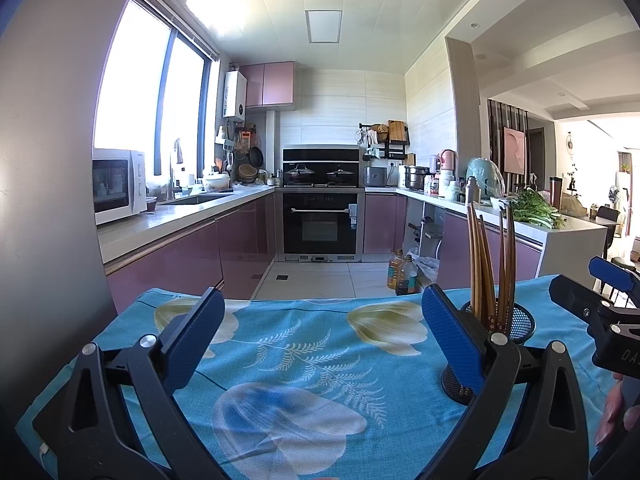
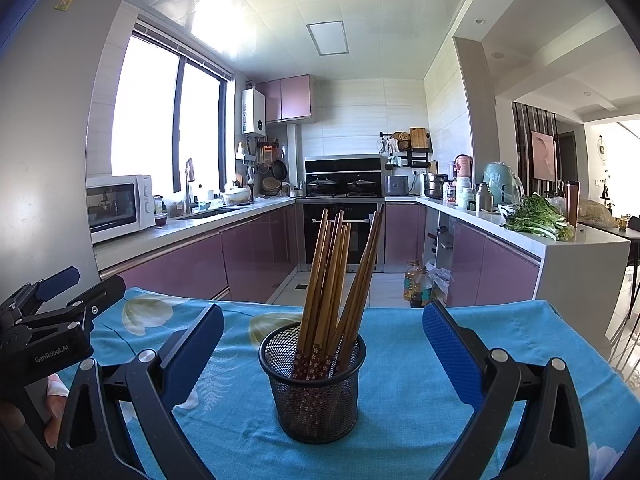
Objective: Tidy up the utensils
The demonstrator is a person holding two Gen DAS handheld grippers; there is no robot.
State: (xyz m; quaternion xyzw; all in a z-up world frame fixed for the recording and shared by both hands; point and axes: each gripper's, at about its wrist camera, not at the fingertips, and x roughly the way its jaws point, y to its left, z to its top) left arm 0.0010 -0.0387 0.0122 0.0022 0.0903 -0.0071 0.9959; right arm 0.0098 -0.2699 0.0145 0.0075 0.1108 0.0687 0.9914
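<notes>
A black mesh cup (image 2: pixel 314 384) stands upright on the blue floral cloth (image 2: pixel 404 364), holding several wooden chopsticks (image 2: pixel 332 276) that lean apart. My right gripper (image 2: pixel 322 344) is open and empty, its blue pads on either side of the cup, not touching it. In the left wrist view the cup (image 1: pixel 520 326) with the chopsticks (image 1: pixel 486 264) stands at the right, partly behind the right finger. My left gripper (image 1: pixel 320 328) is open and empty over bare cloth (image 1: pixel 304 352). Each gripper shows at the edge of the other's view.
The table's far edge (image 2: pixel 320 306) drops to the kitchen floor, where oil bottles (image 2: pixel 416 284) stand. Purple cabinets, an oven (image 2: pixel 342 236) and counters lie beyond. A grey wall (image 1: pixel 48 200) is close on the left.
</notes>
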